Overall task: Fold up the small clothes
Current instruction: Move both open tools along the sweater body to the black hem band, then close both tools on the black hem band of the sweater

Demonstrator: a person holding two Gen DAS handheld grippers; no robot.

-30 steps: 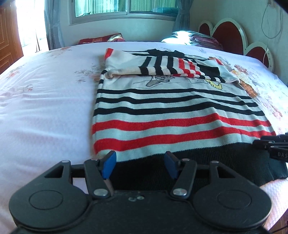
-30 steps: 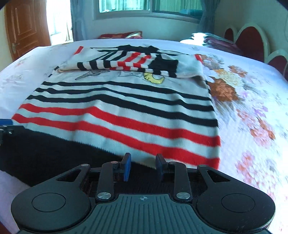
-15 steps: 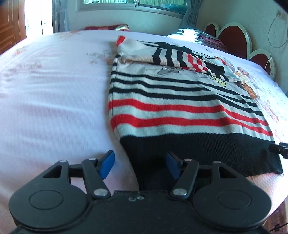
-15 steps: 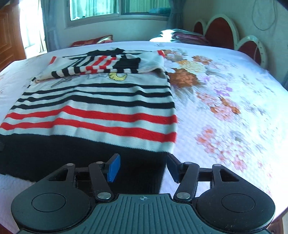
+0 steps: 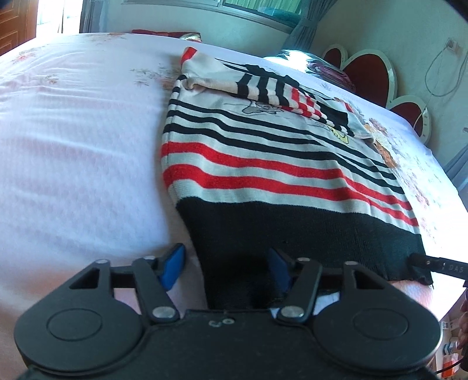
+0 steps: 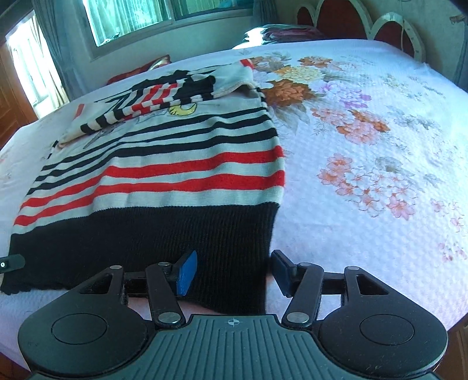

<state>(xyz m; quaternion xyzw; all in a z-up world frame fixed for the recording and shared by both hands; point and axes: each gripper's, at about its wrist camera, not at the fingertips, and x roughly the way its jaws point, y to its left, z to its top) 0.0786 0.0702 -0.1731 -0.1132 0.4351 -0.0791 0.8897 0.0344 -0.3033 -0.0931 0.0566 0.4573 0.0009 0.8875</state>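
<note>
A knitted sweater (image 5: 263, 175) (image 6: 175, 175) with red, black and white stripes lies flat on the bed, its sleeves folded across the chest. Its broad black hem (image 5: 292, 231) (image 6: 146, 242) is nearest me. My left gripper (image 5: 226, 269) straddles the hem's left corner, jaws closing; the left pad stands clear of the cloth. My right gripper (image 6: 234, 273) straddles the right corner, jaws closing slightly, with the hem's edge between the pads and a gap at the right pad. Each view catches the other gripper's fingertip (image 5: 438, 264) (image 6: 11, 261) at the far corner.
The bedspread (image 6: 365, 146) is white-pink with flower prints on the right half. A headboard with red heart-shaped panels (image 5: 371, 73) and a pillow (image 5: 327, 70) lie to the right. A window (image 6: 146, 14) and curtains are behind the bed. The bed's near edge is just below the hem.
Both grippers slid outward along the hem, left one leftward and right one rightward, from mid-hem to its corners. The right jaws opened wider; both wrists rolled.
</note>
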